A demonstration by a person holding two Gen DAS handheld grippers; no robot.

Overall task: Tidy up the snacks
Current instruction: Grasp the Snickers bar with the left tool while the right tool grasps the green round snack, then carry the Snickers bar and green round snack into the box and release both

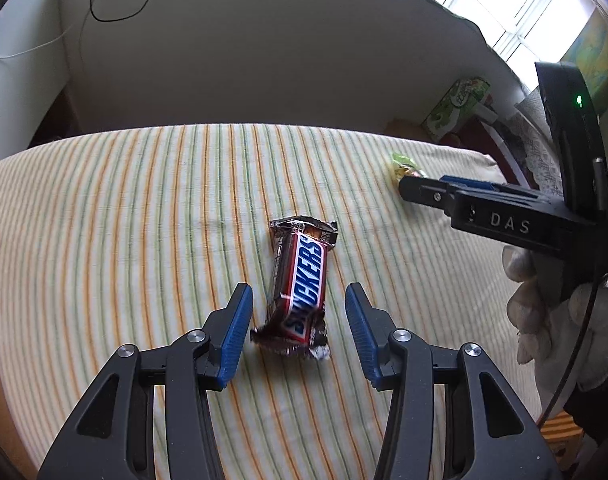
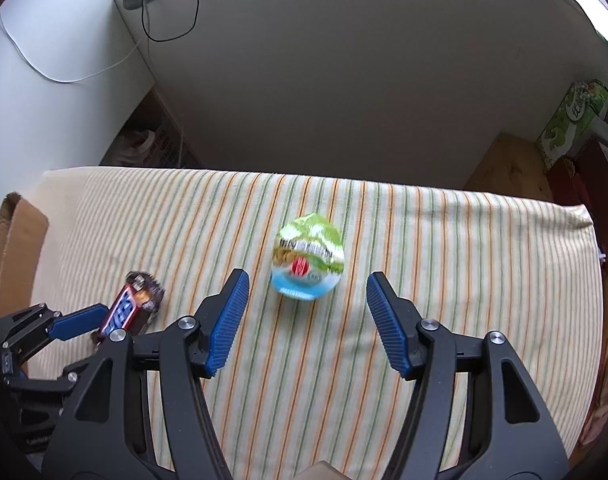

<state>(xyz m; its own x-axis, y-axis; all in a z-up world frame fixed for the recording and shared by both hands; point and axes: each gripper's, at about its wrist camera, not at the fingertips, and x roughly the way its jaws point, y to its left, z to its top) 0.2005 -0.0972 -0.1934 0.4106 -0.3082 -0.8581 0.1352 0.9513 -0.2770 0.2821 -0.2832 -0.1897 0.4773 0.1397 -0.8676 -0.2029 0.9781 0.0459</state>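
Snickers bar (image 1: 300, 288): on the striped cloth (image 1: 144, 220), between the left gripper (image 1: 298, 316)'s parted, untouching pads. Light, firm, slick wrapper; grip across its long sides.

Jelly cup (image 2: 307, 262): right of the bar, ahead of the wide-apart right gripper (image 2: 307, 320); blurred, probably crushable.

Cardboard box (image 2: 14, 240): left of the bar; contents unseen.

Left gripper (image 1: 299, 300) and right gripper (image 2: 307, 286) both pitched downward — jaws apart, empty.
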